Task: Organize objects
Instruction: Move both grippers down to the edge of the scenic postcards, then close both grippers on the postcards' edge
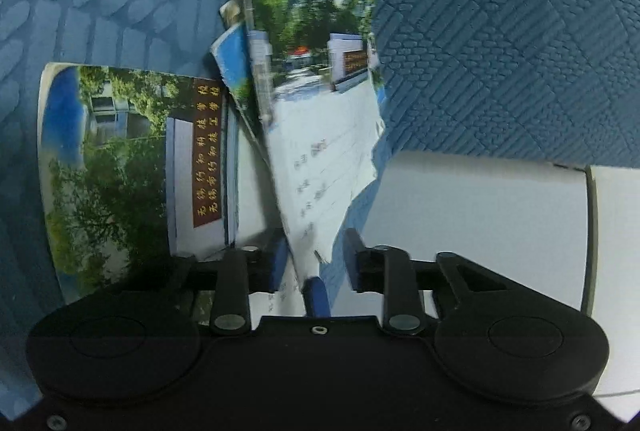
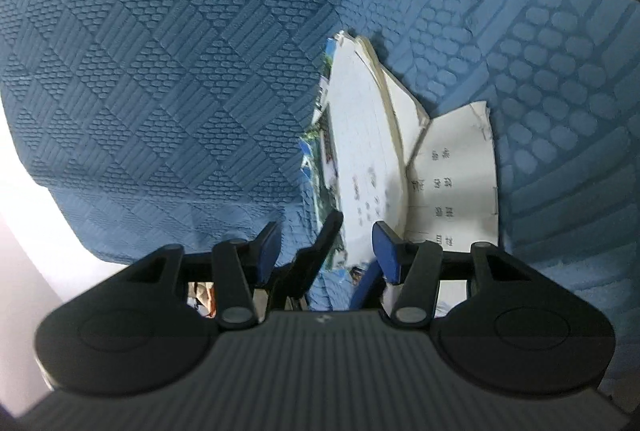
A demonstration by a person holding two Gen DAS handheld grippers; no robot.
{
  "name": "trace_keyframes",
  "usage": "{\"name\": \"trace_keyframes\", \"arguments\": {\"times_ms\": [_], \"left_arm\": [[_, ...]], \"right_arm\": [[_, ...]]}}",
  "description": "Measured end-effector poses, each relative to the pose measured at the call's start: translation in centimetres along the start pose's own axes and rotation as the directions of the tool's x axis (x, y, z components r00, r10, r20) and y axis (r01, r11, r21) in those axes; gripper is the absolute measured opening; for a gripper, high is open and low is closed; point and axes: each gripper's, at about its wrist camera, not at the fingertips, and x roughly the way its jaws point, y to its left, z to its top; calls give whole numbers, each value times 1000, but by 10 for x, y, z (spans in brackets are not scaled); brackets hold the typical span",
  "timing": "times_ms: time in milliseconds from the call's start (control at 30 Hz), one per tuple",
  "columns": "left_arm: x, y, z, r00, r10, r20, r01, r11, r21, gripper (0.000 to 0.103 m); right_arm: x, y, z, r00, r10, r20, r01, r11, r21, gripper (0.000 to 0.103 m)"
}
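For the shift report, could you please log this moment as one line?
left gripper: shut on torn booklet | right gripper: open beside it | second booklet: flat on blue quilt

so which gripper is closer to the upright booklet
Left, narrowly: the left gripper straddles the upright booklet's lower edge. The right gripper is open, facing it from the opposite side.

booklets (image 1: 320, 79) on quilted cover (image 1: 500, 31), flat booklet (image 1: 132, 159) left
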Motion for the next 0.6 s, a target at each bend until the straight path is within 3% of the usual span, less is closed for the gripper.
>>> {"name": "trace_keyframes", "arguments": {"times_ms": [167,600], "left_arm": [[12,5,-1,1000,10,13,-9,999,-31,6],[-7,-14,-7,998,-37,-53,38,999,26,4]], "right_arm": [[-10,2,3,997,-27,70,28,1000,-7,54],[-6,-4,11,995,-68,77,69,998,-11,54]]}}
